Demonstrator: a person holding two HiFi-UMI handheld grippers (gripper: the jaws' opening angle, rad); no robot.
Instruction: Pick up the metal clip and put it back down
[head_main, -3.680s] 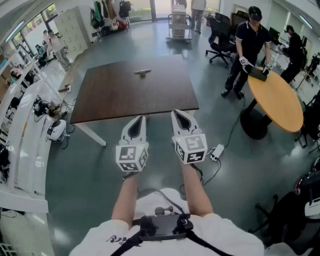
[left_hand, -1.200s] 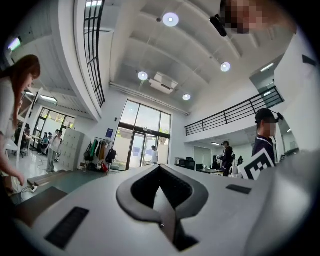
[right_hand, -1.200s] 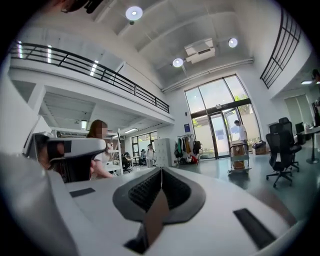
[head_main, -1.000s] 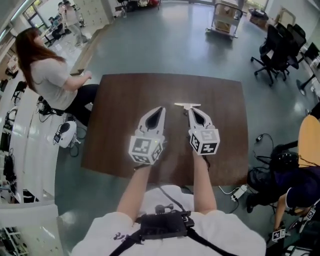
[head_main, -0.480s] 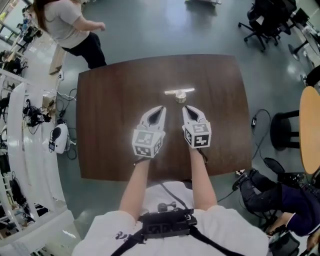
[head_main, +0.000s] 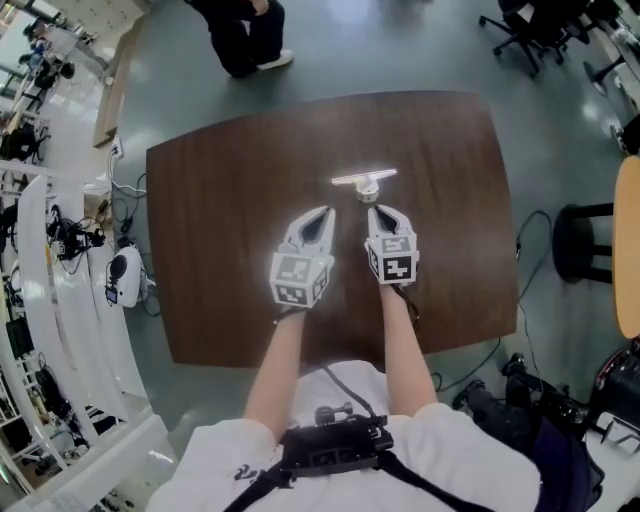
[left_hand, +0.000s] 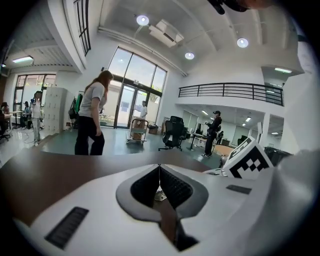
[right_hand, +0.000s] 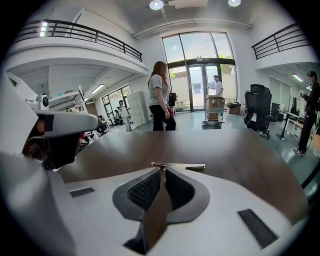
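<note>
Forward, left tongs (head_main: 323, 214) beside right tongs (head_main: 376, 212)

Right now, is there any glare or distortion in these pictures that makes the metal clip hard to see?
Head view: the metal clip is blown out white against the dark table, detail lost. Right gripper view: the clip reads clearly, though daylight sheens the table and the railings bow. Left gripper view: black corners, curved lines.

L gripper (head_main: 323, 212), R gripper (head_main: 373, 210) (both) sank twd clip (head_main: 364, 180).
</note>
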